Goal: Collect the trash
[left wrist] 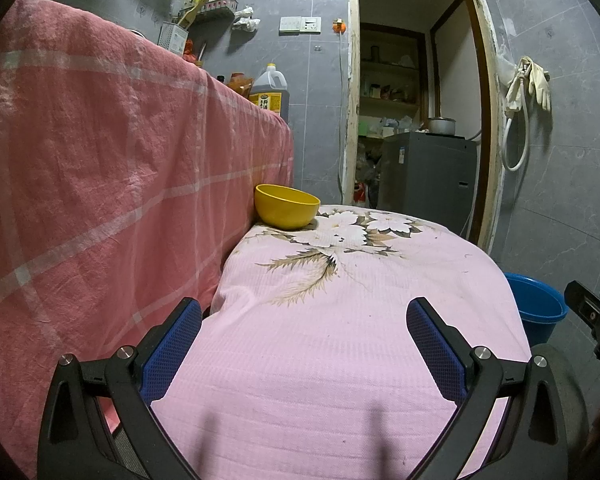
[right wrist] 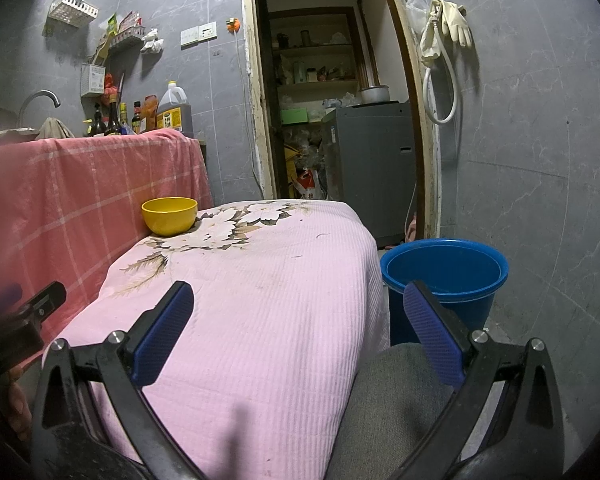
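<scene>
A low surface (left wrist: 340, 360) draped in a pale pink ribbed cloth with a white-and-brown flower print fills the middle of both views. Along its left side a taller counter hung with a salmon-pink checked cloth (left wrist: 100, 160) is seen, with bottles and a large amber oil jug (right wrist: 174, 110) standing on its top near the grey tiled wall. Beyond the far end of the surface an open doorway shows a grey appliance (right wrist: 368, 168) with a metal pot on top.

A round blue plastic bucket (right wrist: 444, 276) stands on the floor just beside the right edge of the surface. A yellow plastic bowl (left wrist: 286, 206) sits upright at the far left corner of the surface, close against the checked cloth; what it contains cannot be told. No loose trash can be made out on the cloth beyond a few tiny dark specks.

The left claw (left wrist: 304, 340) is held low over the near end of the surface, pointed along it toward the bowl, its blue-padded fingers spread wide with nothing between them. The right claw (right wrist: 298, 328) is held level at the near right corner, likewise spread wide and empty, its right finger lying in front of the bucket. Each claw's tip is glimpsed at the edge of the other's view.
</scene>
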